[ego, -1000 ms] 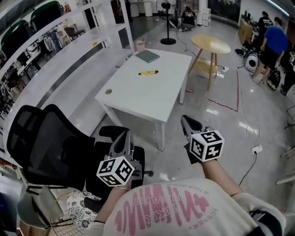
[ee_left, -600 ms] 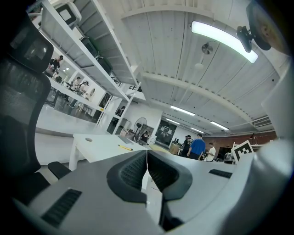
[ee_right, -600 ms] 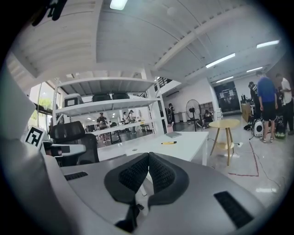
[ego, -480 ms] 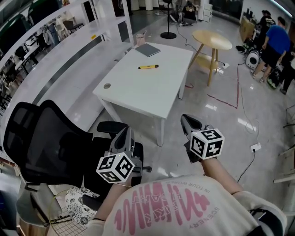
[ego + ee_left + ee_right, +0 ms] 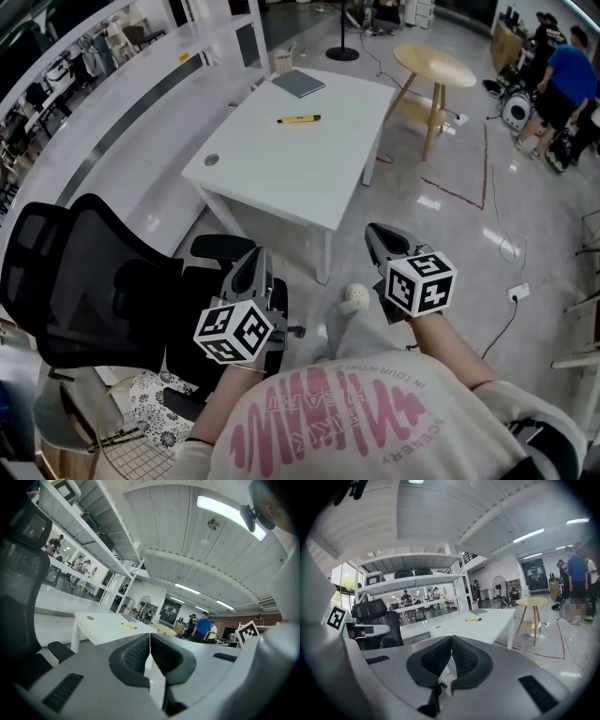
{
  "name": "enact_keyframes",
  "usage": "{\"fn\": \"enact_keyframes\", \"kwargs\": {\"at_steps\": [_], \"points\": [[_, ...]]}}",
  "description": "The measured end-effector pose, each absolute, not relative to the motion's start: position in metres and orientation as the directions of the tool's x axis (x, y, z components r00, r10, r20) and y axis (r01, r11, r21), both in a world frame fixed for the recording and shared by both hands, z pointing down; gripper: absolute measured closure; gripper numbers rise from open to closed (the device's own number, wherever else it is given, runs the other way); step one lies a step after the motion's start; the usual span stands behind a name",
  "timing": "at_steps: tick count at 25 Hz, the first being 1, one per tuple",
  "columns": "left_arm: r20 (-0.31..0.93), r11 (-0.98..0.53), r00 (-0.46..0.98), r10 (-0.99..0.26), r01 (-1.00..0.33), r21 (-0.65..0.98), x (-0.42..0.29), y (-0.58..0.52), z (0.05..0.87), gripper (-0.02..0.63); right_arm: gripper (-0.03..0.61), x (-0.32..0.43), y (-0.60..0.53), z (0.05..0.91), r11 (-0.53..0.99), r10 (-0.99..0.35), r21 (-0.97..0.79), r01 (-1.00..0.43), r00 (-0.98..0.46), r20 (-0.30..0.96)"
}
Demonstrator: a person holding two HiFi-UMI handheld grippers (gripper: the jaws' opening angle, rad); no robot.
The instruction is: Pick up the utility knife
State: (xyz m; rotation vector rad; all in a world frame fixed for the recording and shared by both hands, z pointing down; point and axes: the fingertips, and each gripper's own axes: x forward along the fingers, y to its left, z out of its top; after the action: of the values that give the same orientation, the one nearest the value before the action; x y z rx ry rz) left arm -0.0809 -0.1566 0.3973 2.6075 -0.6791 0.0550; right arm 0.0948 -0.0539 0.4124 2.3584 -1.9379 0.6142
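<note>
The yellow utility knife (image 5: 299, 119) lies on the far part of the white table (image 5: 272, 178). It also shows as a small yellow bar, the knife (image 5: 128, 626) and the knife (image 5: 473, 619), in both gripper views. My left gripper (image 5: 251, 264) is held over the black office chair, well short of the table, with its jaws shut on nothing. My right gripper (image 5: 377, 237) hangs over the floor near the table's front corner, its jaws also shut and empty. Both point towards the table.
A grey notebook (image 5: 299, 83) lies at the table's far end and a round cable hole (image 5: 212, 160) near its left edge. A black mesh chair (image 5: 112, 291) stands at the left. A round wooden side table (image 5: 430, 67) and people (image 5: 567, 80) are beyond.
The table and knife have slid a little up and left in the head view. A white shoe tip now shows on the floor between the grippers. Both grippers stayed shut.
</note>
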Motion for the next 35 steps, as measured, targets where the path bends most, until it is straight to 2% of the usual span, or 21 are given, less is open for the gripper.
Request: {"fn": "enact_keyframes", "kwargs": {"at_steps": [8, 14, 22, 29, 35], "points": [[0.168, -0.770, 0.873, -0.459, -0.485, 0.415, -0.045, -0.192, 0.412, 0.589, 0.565, 0.139, -0.114, 0.427, -0.182, -0.937, -0.230, -0.956, 0.098, 0.334], [0.196, -0.764, 0.862, -0.466, -0.505, 0.402, 0.018, -0.240, 0.417, 0.589, 0.565, 0.201, -0.177, 0.423, -0.145, -0.952, -0.250, -0.957, 0.066, 0.299], [0.172, -0.720, 0.830, -0.530, -0.548, 0.426, 0.094, -0.328, 0.392, 0.589, 0.565, 0.276, -0.283, 0.391, -0.040, -0.970, -0.257, -0.966, -0.024, 0.240], [0.157, -0.664, 0.778, -0.608, -0.607, 0.436, 0.139, -0.379, 0.398, 0.589, 0.565, 0.327, -0.352, 0.403, 0.061, -0.968, -0.298, -0.953, -0.130, 0.216], [0.229, -0.610, 0.750, -0.621, -0.645, 0.460, 0.165, -0.393, 0.427, 0.589, 0.565, 0.350, -0.392, 0.433, 0.118, -0.950, -0.313, -0.942, -0.199, 0.242]]}}
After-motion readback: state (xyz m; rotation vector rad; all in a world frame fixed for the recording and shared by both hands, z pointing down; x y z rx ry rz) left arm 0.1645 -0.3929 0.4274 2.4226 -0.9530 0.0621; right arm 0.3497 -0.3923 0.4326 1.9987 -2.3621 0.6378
